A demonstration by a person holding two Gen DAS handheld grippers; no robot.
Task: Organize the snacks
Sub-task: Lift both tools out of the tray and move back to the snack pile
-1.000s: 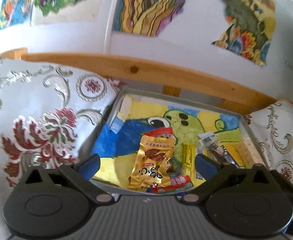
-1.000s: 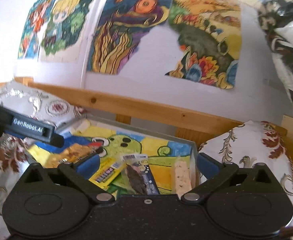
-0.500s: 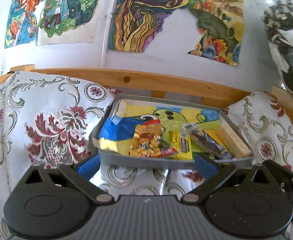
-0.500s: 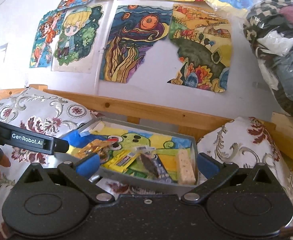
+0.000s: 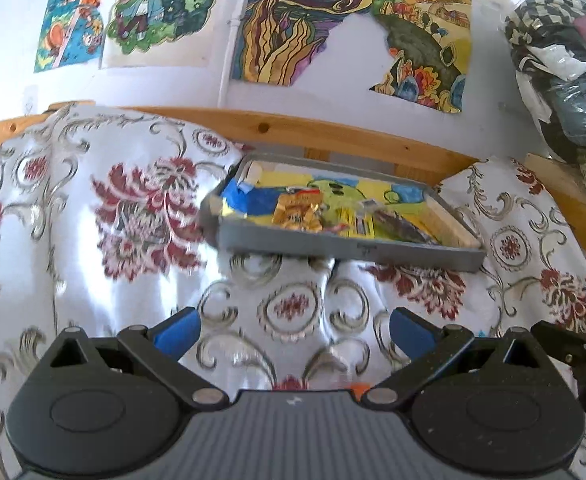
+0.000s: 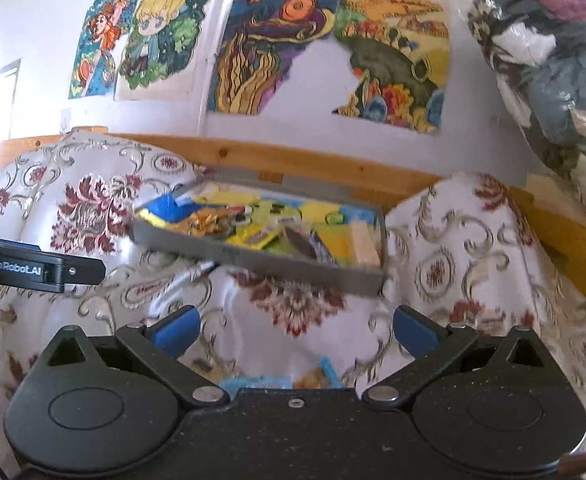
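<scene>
A grey tray (image 5: 345, 250) (image 6: 277, 264) lined with a colourful drawing rests on patterned cushions by the wooden rail. In it lie a gold snack packet (image 5: 297, 213) (image 6: 207, 220), a yellow packet (image 5: 359, 224) (image 6: 255, 236), a dark wrapped snack (image 5: 403, 226) (image 6: 299, 242) and a pale wafer bar (image 5: 451, 226) (image 6: 363, 246). My left gripper (image 5: 293, 330) is open and empty, well short of the tray. My right gripper (image 6: 295, 330) is open and empty too, over the cloth. A blue and orange packet (image 6: 277, 378) shows just past the right gripper's body.
Floral cushions (image 5: 105, 216) (image 6: 465, 248) flank the tray. A wooden rail (image 5: 333, 132) runs behind it, under a wall with drawings (image 5: 301, 20). A bag of clothes (image 6: 549, 64) hangs at the right. The left gripper's arm (image 6: 37, 270) and a hand show at the left edge.
Both grippers have pulled back from the tray, which now looks smaller and farther. More cushion cloth lies between fingers and tray. Both stayed open and empty.
</scene>
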